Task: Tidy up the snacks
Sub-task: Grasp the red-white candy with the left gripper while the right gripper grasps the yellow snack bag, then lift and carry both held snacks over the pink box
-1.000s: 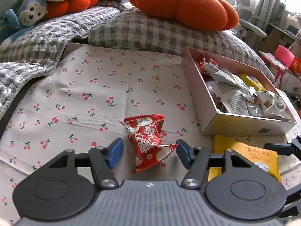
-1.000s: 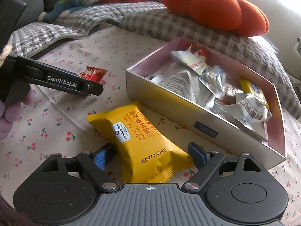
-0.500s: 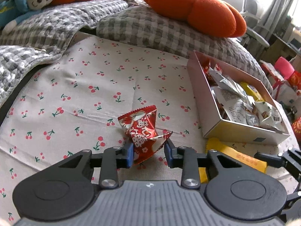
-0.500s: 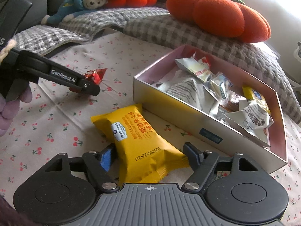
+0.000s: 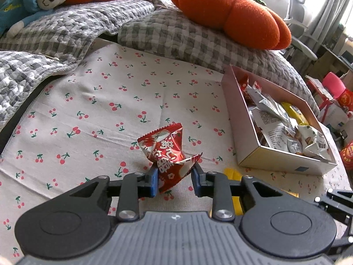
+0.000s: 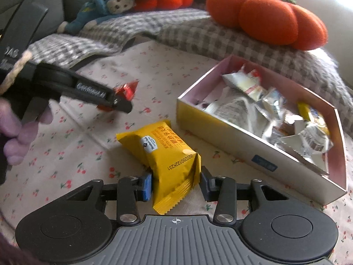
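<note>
A red snack packet [image 5: 164,148] stands on the cherry-print sheet [image 5: 88,114]. My left gripper [image 5: 174,180] is closing its jaws, and the blue pads press the packet's lower end. A yellow snack packet [image 6: 163,148] lies in front of the open box [image 6: 220,130] of wrapped snacks. My right gripper [image 6: 175,185] is closing too, its pads squeezing the yellow packet's near end so that it creases. In the right wrist view the left gripper [image 6: 123,107] reaches in from the left with the red packet [image 6: 128,89] at its tip.
The box [image 5: 284,165] sits at the right, filled with several silver and yellow packets. An orange pumpkin cushion [image 5: 231,15], a blue monkey plush [image 5: 33,2] and a grey checked quilt [image 5: 66,28] border the sheet at the back. A hand [image 6: 13,137] holds the left gripper.
Both grippers closed from wide open onto their packets. The left pads came in around the red packet, and the right pads now pinch the yellow packet, which has tipped up and creased.
</note>
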`<state>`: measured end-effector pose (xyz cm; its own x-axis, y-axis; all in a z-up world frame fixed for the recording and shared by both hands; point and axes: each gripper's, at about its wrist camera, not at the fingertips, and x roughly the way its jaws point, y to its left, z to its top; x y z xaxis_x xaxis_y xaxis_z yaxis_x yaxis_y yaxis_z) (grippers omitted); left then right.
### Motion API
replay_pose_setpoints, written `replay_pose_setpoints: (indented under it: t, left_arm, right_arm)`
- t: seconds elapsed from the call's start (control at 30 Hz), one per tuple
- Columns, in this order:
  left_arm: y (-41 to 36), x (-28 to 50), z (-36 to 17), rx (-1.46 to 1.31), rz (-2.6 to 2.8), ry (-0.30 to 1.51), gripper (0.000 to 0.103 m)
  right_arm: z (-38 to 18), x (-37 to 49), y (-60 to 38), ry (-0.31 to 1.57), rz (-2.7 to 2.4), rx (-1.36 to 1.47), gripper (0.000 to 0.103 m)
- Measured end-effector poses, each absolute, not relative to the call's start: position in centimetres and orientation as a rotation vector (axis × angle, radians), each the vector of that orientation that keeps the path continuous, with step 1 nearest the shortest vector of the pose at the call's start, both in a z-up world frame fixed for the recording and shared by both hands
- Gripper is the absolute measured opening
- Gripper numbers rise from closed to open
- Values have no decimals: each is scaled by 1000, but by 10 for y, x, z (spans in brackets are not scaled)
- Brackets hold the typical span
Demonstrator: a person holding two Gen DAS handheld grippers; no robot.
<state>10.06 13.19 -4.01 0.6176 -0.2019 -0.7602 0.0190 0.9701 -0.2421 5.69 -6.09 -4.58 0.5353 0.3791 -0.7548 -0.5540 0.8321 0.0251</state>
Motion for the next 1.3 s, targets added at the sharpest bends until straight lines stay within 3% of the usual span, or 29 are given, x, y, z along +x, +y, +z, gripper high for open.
replay_pose_setpoints:
  t: [0.1, 0.17, 0.23, 0.4, 0.53, 0.57, 0.67, 1.3]
  left_arm:
    - [131, 101, -41, -209, -124, 902, 27]
    - [131, 101, -41, -208, -124, 903, 27]
    - [131, 101, -40, -207, -124, 904, 27]
    - [127, 102, -41, -193, -129, 906, 27]
    - [125, 102, -41, -185, -130, 914, 27]
    - [125, 102, -41, -184, -129, 915, 27]
    - [125, 101, -39, -185, -127, 913, 27]
    - [115, 94, -11, -206, -118, 832, 27]
  right_arm:
    - [-45, 53, -61, 859, 626, -219, 56]
    - [-43, 51, -61, 840, 631, -229, 73]
    - [-42, 51, -61, 817, 619, -236, 83]
    - [-47, 57, -57, 815, 596, -250, 86]
    - [-55, 56, -46, 812, 598, -290, 78]
    - [-56, 55, -44, 810, 600, -297, 63]
    - [-57, 52, -39, 820, 608, -300, 45]
    - [4, 54, -84, 697, 528, -88, 41]
